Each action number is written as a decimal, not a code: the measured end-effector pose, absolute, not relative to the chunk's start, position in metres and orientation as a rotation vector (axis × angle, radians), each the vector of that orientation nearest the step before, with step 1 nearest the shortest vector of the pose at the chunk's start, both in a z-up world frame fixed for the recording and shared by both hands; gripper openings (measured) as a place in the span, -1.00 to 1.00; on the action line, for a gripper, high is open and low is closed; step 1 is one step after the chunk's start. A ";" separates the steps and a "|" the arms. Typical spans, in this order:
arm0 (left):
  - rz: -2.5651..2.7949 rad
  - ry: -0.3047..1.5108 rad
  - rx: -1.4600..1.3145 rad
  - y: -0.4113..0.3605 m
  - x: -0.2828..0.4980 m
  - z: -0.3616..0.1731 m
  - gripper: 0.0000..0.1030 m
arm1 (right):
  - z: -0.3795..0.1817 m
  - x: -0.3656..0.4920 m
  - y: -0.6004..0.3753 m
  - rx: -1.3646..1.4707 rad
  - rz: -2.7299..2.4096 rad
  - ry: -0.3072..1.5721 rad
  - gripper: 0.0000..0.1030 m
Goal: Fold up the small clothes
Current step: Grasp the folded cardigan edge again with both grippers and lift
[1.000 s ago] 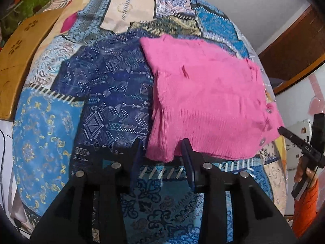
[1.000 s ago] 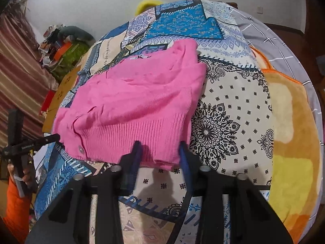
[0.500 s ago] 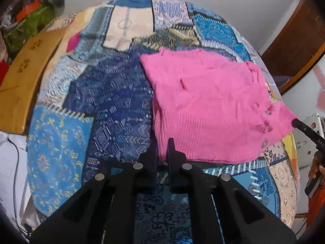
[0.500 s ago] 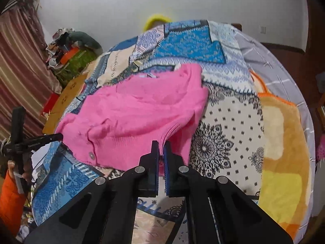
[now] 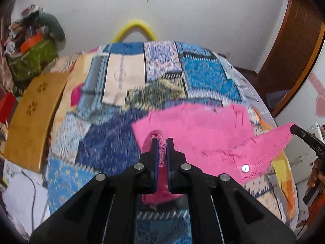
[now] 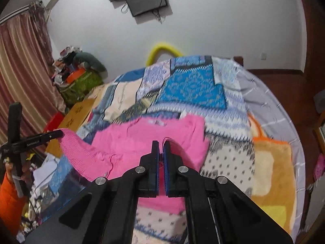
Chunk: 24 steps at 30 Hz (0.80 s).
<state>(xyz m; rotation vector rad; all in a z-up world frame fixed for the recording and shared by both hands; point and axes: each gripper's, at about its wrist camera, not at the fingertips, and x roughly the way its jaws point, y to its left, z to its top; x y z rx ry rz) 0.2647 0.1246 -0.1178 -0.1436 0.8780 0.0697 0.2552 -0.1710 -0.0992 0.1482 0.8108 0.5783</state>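
Note:
A small pink knitted sweater (image 5: 205,130) lies on a patchwork bedspread (image 5: 121,93); its near hem is lifted off the bed. My left gripper (image 5: 161,142) is shut on the hem's left corner, pink rib showing between the jaws. My right gripper (image 6: 161,143) is shut on the hem's right corner. The sweater (image 6: 146,138) sags between the two grips. Each view shows the other gripper holding the far corner: the right one (image 5: 294,130) in the left wrist view, the left one (image 6: 57,134) in the right wrist view.
A wooden board (image 5: 30,120) lies along the bed's left side. An orange-yellow blanket (image 6: 272,162) covers the bed's right side. A pile of clutter (image 5: 32,46) stands at the back left. A yellow arc (image 5: 135,28) rises behind the bed. A wooden door (image 5: 294,46) is at the right.
Both grippers closed on the sweater's near hem corners, then lifted them up and forward. The hem now hangs above the bed and the views tilt up toward the wall.

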 end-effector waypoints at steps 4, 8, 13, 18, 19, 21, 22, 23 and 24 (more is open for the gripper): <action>0.078 0.870 -0.144 0.125 0.293 -0.110 -0.89 | -0.094 0.279 -0.175 0.162 0.544 0.795 -0.94; 0.097 0.890 -0.173 0.130 0.327 -0.116 -0.89 | -0.100 0.309 -0.176 0.172 0.505 0.807 -0.94; 0.144 0.930 -0.180 0.138 0.369 -0.138 -0.89 | -0.119 0.348 -0.172 0.161 0.460 0.847 -0.94; 0.189 0.999 -0.194 0.151 0.410 -0.177 -0.89 | -0.150 0.382 -0.166 0.167 0.430 0.917 -0.94; 0.190 1.016 -0.200 0.154 0.416 -0.186 -0.89 | -0.156 0.387 -0.165 0.169 0.424 0.933 -0.94; 0.196 1.043 -0.212 0.158 0.426 -0.199 -0.89 | -0.168 0.395 -0.161 0.167 0.426 0.966 -0.93; 0.206 1.056 -0.213 0.161 0.430 -0.207 -0.89 | -0.172 0.397 -0.161 0.165 0.425 0.976 -0.93; 0.214 1.064 -0.213 0.163 0.433 -0.212 -0.89 | -0.176 0.399 -0.159 0.159 0.424 0.986 -0.93; 0.220 1.071 -0.213 0.164 0.434 -0.216 -0.89 | -0.179 0.400 -0.158 0.153 0.428 0.994 -0.93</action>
